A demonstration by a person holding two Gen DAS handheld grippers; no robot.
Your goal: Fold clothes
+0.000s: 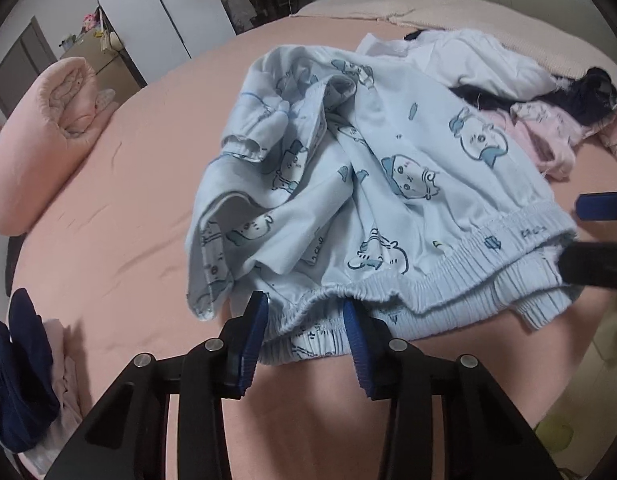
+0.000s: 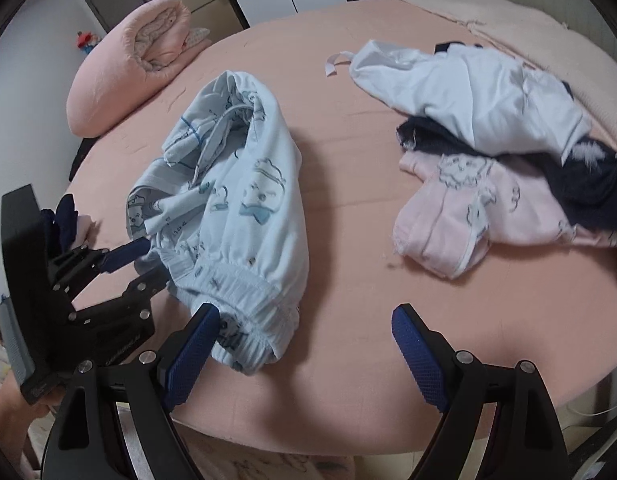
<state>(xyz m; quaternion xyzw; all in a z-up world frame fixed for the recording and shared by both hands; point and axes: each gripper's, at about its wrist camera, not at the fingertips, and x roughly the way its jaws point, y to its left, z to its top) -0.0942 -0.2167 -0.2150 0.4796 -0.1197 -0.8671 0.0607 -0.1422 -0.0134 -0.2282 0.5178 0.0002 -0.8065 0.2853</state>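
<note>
Pink bed (image 1: 120,216): the sheet carries everything; it is the landmark for the places below.
Rolled quilt (image 1: 48,120): pink and padded, at the bed's far left edge, well apart from the clothes.
Unsorted heap (image 2: 508,152): white, navy and pale pink garments piled toward the bed's far right side.
Blue pyjama bottoms (image 1: 348,168): light blue with printed cartoon animals, lying crumpled near the bed's near edge, the gathered waistband (image 1: 448,272) toward the cameras and the legs bunched behind.
Handling: thin soft knit by the look of it, probably light and limp; it should drape and sag from whatever points hold it, not keep a shape. The printed fabric looks matte, so slipping seems unlikely.
Where to hold: the ribbed elastic waistband is the thickest, firmest band; taking it at its two ends should let the legs hang straight.
Left gripper (image 1: 304,312): jaws apart, straddling the waistband's left part, fabric between the blue pads (image 1: 250,336) but not pinched.
Right gripper (image 2: 304,320): jaws wide apart, the left pad touching the waistband's right end, nothing held.
Folded stack (image 1: 20,368): navy and pink cloth at the bed's near left corner.
Writing: small dark marks on the waistband, too blurred to read; no brand legible.
</note>
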